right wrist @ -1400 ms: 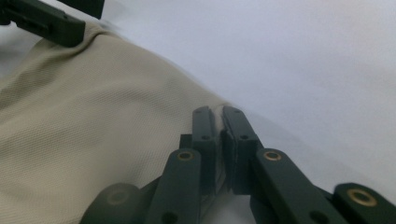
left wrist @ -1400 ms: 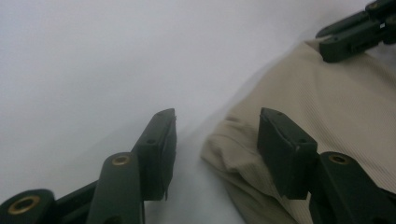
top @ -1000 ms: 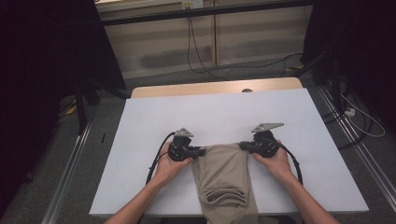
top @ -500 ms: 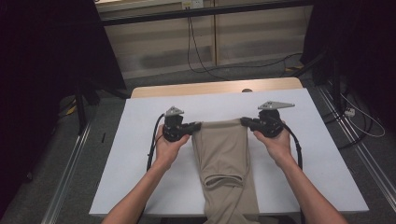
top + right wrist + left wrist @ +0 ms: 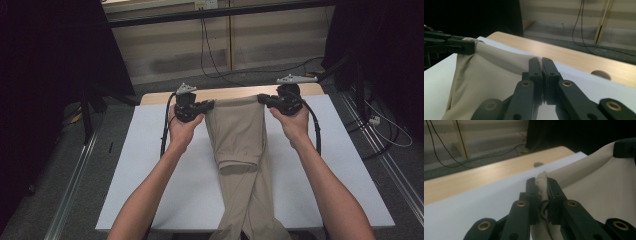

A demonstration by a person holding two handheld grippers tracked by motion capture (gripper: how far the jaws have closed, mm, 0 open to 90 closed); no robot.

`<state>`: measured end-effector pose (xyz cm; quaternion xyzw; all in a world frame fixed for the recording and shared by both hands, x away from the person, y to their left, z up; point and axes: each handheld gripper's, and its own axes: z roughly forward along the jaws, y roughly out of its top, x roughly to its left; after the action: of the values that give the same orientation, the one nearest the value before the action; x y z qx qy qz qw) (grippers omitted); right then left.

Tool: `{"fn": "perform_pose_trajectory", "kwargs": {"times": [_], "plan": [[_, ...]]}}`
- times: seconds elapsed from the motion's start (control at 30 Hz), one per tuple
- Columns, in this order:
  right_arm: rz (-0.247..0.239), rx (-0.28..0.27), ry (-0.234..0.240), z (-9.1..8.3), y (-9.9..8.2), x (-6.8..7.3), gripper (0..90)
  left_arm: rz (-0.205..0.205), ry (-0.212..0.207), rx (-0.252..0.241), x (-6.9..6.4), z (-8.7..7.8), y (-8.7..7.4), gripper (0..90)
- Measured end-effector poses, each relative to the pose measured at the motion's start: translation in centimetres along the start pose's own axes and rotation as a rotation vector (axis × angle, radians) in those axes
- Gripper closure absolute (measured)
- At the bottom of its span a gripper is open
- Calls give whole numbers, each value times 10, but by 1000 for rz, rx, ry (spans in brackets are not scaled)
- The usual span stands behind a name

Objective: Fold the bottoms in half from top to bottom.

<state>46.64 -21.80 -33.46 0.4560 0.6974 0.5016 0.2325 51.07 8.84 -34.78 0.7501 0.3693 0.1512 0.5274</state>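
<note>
A pair of beige trousers (image 5: 240,135) hangs by its waistband above the white table (image 5: 150,165), its legs trailing down past the front edge. My left gripper (image 5: 210,104) is shut on the left corner of the waistband. In the left gripper view a bunch of cloth (image 5: 599,195) is pinched between the left gripper's (image 5: 541,182) black jaws. My right gripper (image 5: 261,98) is shut on the right corner. In the right gripper view the fabric (image 5: 486,75) runs from the closed right gripper (image 5: 541,61) across to the left gripper (image 5: 471,47). The waistband is stretched taut between them.
A wooden strip (image 5: 155,96) with a round hole (image 5: 600,74) borders the far edge of the table. Black cables (image 5: 210,55) lie on the grey floor beyond. Dark curtains stand at both sides, and metal rails (image 5: 75,185) run along the table's left and right.
Both hands have risen and moved toward the table's far edge, carrying the waistband. The trousers have unfolded and drawn out lengthwise across the table.
</note>
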Motion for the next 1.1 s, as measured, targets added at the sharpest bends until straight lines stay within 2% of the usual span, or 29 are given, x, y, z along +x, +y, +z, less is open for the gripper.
{"fn": "perform_pose_trajectory", "kwargs": {"times": [0.13,0.2,0.3,0.33,0.4,0.5,0.53,0.57,0.6,0.63,0.67,0.73,0.8,0.93,1.0,1.1], "plan": [[-1,-18,-24,1,23,-5,876,5,10,-30,0,3,19,819],[-7,-33,-38,0,36,-6,876,-1,9,-62,0,4,29,820],[-2,-50,-40,1,49,-10,876,-4,4,-67,4,9,36,819],[-5,-43,-47,2,49,-12,876,-1,6,-51,6,12,36,819],[-1,-19,-51,9,45,-15,876,-2,19,-24,10,19,32,818],[7,13,-54,23,35,-20,873,-34,22,4,17,33,23,814],[13,25,-58,28,31,-22,864,-58,22,19,20,39,19,800],[17,40,-70,34,28,-24,815,-70,50,45,21,44,15,730],[17,53,-99,40,25,-26,699,-85,85,58,22,48,11,573],[39,62,-123,44,20,-28,581,-105,92,74,25,51,7,437],[64,72,-134,47,16,-31,543,-114,97,80,26,52,2,402],[76,76,-137,48,6,-34,507,-90,118,107,27,51,-5,351],[80,81,-130,44,-4,-35,495,-75,115,123,27,45,-10,281],[68,87,-80,25,-25,-28,468,-55,108,108,23,28,-22,222],[69,73,-48,12,-38,-22,465,-50,97,100,18,19,-33,181],[55,81,-18,-6,-58,-11,457,-7,111,116,8,7,-59,181]]}}
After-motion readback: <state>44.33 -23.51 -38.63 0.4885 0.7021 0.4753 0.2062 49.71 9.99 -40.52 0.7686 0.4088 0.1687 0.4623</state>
